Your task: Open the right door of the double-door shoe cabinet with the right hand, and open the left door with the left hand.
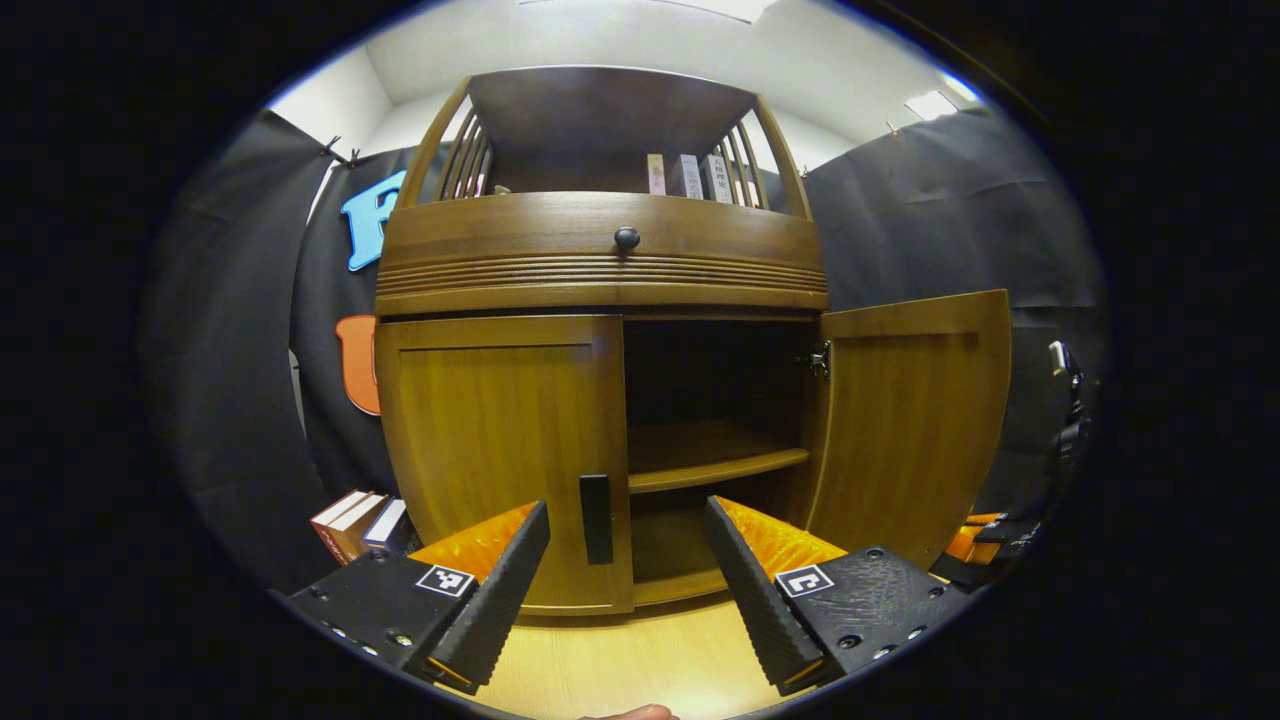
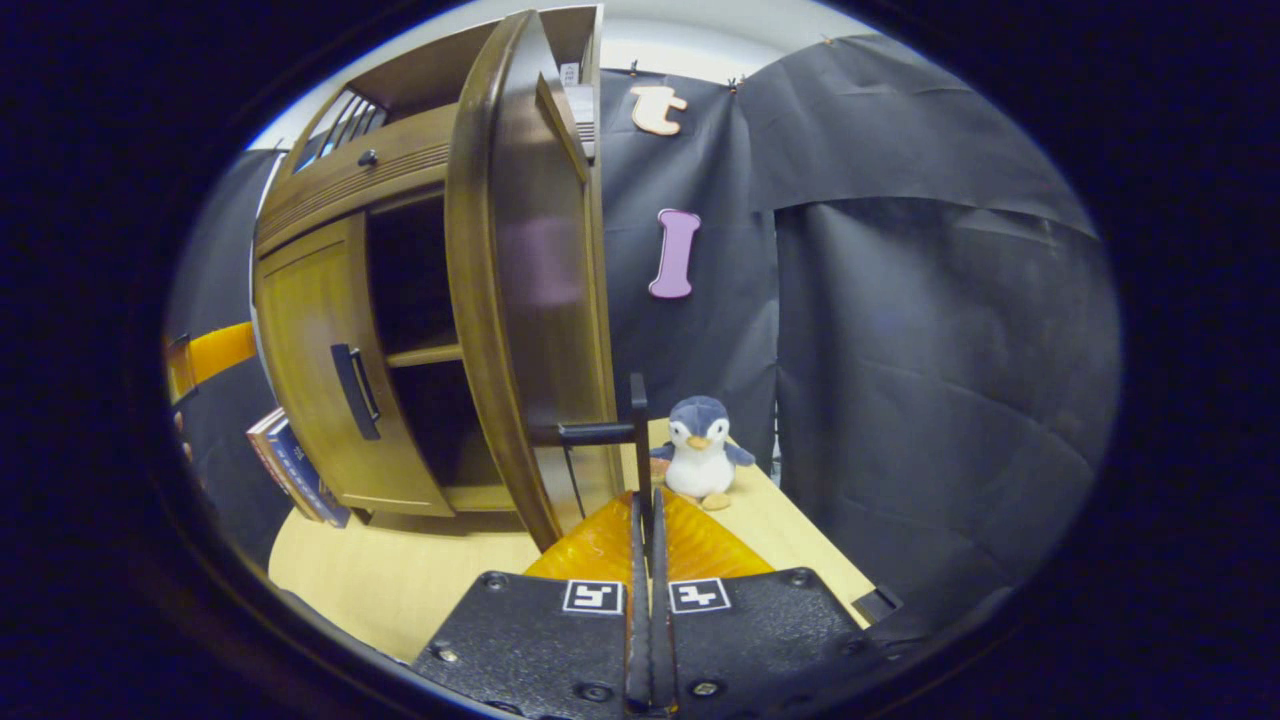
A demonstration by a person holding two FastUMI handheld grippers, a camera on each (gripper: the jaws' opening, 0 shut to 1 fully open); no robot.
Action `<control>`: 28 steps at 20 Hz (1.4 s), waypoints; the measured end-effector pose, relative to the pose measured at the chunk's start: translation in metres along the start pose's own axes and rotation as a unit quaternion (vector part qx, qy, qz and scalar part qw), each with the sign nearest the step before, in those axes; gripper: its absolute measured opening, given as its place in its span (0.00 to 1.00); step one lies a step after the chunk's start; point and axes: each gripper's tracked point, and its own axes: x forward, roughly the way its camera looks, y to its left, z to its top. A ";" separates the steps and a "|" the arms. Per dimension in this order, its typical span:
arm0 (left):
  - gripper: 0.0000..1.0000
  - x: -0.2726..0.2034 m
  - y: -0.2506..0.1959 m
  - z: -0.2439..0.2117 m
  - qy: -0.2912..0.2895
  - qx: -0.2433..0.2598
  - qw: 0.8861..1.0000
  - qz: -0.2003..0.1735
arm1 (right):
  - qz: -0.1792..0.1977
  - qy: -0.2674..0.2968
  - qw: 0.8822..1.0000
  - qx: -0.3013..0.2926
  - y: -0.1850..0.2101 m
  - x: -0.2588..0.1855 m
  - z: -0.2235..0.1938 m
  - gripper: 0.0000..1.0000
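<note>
The wooden shoe cabinet [image 1: 600, 260] fills the left gripper view. Its left door [image 1: 500, 440] is closed, with a black handle [image 1: 596, 518] on its inner edge. My left gripper [image 1: 625, 565] is open just in front of that handle, which lies between the fingers without touching them. The right door [image 1: 910, 420] is swung wide open, baring a shelf [image 1: 715, 462]. In the right gripper view the right door [image 2: 520, 280] is seen edge-on, and my right gripper [image 2: 645, 505] is shut on its thin black handle [image 2: 637, 425]. The closed left door [image 2: 320, 380] and its handle [image 2: 355, 392] lie beyond.
The cabinet stands on a pale wooden table [image 1: 640, 660]. Books [image 1: 355, 520] lean at its left side. A toy penguin [image 2: 700, 450] sits on the table [image 2: 400, 570] behind the open door. A drawer with a round knob [image 1: 627, 238] tops the doors.
</note>
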 end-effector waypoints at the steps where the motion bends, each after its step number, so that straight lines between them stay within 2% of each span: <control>1: 0.94 0.002 -0.003 -0.001 0.000 0.000 1.000 -0.004 | -0.001 0.001 1.000 0.002 -0.004 -0.001 0.000 0.04; 4: 0.94 0.015 -0.007 -0.009 -0.009 0.004 1.000 -0.023 | -0.001 0.005 1.000 0.015 -0.010 -0.001 0.000 0.04; 5: 0.94 0.020 -0.005 -0.014 -0.006 0.007 1.000 -0.024 | -0.003 0.006 1.000 0.017 -0.013 -0.003 0.000 0.01; 7: 0.95 0.030 0.001 -0.025 0.002 0.009 1.000 -0.021 | -0.018 0.005 1.000 0.014 -0.016 -0.004 0.000 0.04; 11: 0.95 0.051 0.016 -0.044 0.024 -0.005 1.000 -0.004 | -0.061 -0.007 0.998 0.028 -0.049 -0.006 0.003 0.00; 12: 0.95 0.056 0.022 -0.048 0.030 -0.008 1.000 0.001 | -0.063 -0.007 0.997 0.038 -0.050 -0.006 0.004 0.04; 14: 0.95 0.068 0.033 -0.056 0.039 -0.014 0.999 0.011 | -0.058 -0.011 0.997 0.050 -0.050 -0.008 0.004 0.01; 16: 0.95 0.078 0.038 -0.064 0.051 -0.020 0.998 0.018 | -0.059 -0.012 0.998 0.032 -0.057 -0.013 0.007 0.04; 17: 0.90 0.083 0.039 -0.067 0.054 -0.024 0.998 0.019 | -0.061 -0.014 0.998 0.026 -0.057 -0.016 0.007 0.04; 18: 0.95 0.090 0.043 -0.071 0.055 -0.028 0.998 0.020 | -0.066 -0.019 0.997 0.023 -0.057 -0.019 0.009 0.01; 19: 0.95 0.097 0.048 -0.071 0.051 -0.026 0.998 0.020 | -0.072 -0.032 0.997 0.026 -0.058 -0.023 0.014 0.04; 22: 0.92 0.116 0.057 -0.081 0.058 -0.020 0.998 0.030 | -0.076 -0.054 0.995 0.042 -0.059 -0.033 0.022 0.04; 23: 0.91 0.123 0.058 -0.087 0.064 -0.024 0.997 0.028 | -0.075 -0.059 0.994 0.047 -0.059 -0.036 0.026 0.04; 24: 0.92 0.129 0.057 -0.090 0.070 -0.029 0.997 0.028 | -0.075 -0.064 0.994 0.050 -0.060 -0.038 0.029 0.00; 26: 0.92 0.142 0.052 -0.091 0.070 -0.029 0.997 0.020 | -0.071 -0.075 0.993 0.051 -0.059 -0.043 0.037 0.04; 27: 0.92 0.146 0.050 -0.095 0.075 -0.028 0.997 0.021 | -0.067 -0.081 0.993 0.049 -0.057 -0.045 0.041 0.00; 28: 0.88 0.151 0.051 -0.100 0.081 -0.027 0.996 0.026 | -0.061 -0.087 0.993 0.047 -0.053 -0.048 0.044 0.05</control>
